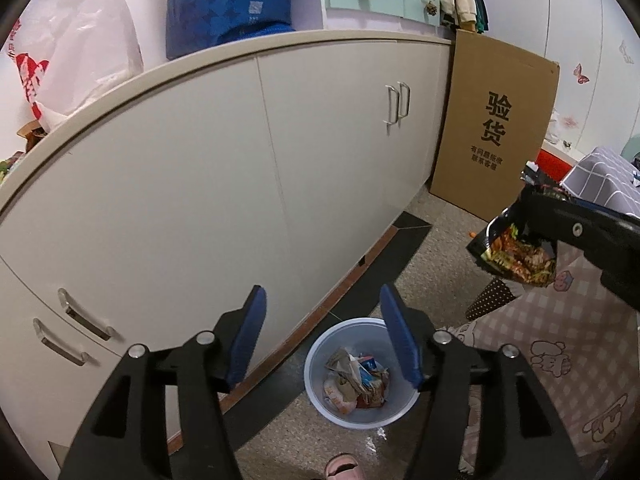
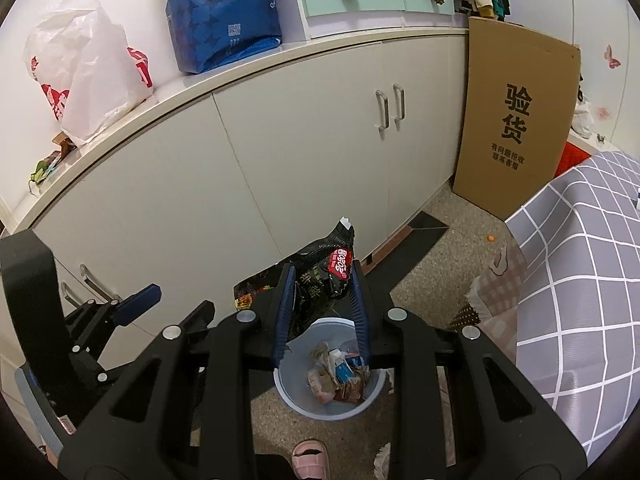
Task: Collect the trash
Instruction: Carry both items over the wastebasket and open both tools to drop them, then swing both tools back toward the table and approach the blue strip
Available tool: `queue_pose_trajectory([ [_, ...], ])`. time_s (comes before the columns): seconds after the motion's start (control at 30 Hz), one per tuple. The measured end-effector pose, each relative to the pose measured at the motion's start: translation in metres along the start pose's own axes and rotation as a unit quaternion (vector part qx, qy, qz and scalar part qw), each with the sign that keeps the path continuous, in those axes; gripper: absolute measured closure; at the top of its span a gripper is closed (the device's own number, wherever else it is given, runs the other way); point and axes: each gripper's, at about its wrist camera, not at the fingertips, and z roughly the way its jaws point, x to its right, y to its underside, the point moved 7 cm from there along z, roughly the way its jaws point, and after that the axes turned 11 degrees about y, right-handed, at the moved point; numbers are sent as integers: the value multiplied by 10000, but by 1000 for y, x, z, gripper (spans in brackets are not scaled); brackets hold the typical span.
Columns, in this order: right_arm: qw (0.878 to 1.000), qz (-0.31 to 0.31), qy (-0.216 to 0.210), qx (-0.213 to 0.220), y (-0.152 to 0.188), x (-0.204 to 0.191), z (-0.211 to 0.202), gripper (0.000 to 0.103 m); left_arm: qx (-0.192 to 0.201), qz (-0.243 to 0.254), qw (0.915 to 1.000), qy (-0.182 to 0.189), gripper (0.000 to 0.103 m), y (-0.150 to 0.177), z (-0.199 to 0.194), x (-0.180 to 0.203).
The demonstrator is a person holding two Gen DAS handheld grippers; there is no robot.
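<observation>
While a long low cabinet with pale grey doors and metal bar handles (image 1: 200,184) fills most of both views, a tall flat brown cardboard box printed with black characters (image 1: 494,128) leans against its far end. On the cabinet top sit a white plastic bag with red print (image 2: 86,68) and a blue patterned soft package (image 2: 226,20). At the right, a grey cloth with a white grid pattern (image 2: 580,272) covers a piece of furniture, and a pink checked cloth with cartoon figures (image 1: 568,344) hangs beside it. On the speckled floor, close to the cabinet base, stands a round pale blue plastic waste bin (image 1: 320,400) already holding crumpled wrappers and paper (image 1: 358,380). The toe of a pink slipper (image 2: 310,456) shows at the bottom edge, near the bin.

The left gripper (image 1: 322,300), black with blue pads, hangs above the bin with its jaws spread apart and nothing between them. The right gripper (image 2: 322,276) is clamped on a black crinkled snack bag with a red label (image 2: 320,276), its blue pads pressing the bag from both sides. In the right wrist view the bag stands above and slightly beyond the bin, its torn top pointing up; in the left wrist view it hangs off to the right, well apart from the left gripper.
</observation>
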Motion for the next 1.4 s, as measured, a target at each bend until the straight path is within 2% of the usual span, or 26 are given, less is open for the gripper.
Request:
queue_pose_trajectory([
  [0.47, 9999, -42, -74, 67, -2, -9, -4, 76, -42, -192, 9997, -162, 41, 6, -4, -25],
  [0.67, 9989, 361, -306, 60, -4, -7, 5, 73, -47, -299, 9992, -245, 41, 11, -5, -34],
  [0.73, 9978, 514, -414, 44, -5, -5, 8, 65, -17, -319, 9991, -271, 40, 10, -7, -37],
  [0.77, 9972, 586, -471, 35, -6, -5, 10, 41, -8, -336, 9991, -276, 40, 10, -7, -38],
  [0.8, 9965, 637, -539, 40, -6, -5, 11, 30, -7, -345, 9990, -280, 39, 10, -8, -39],
  [1.13, 9976, 439, -531, 48, -4, -10, 1, 30, -24, -325, 9992, -232, 39, 12, -11, -32],
  [1.4, 9980, 493, -361, 130, -10, 10, -19, 30, 35, -377, 9991, -164, 37, 3, -20, -28],
])
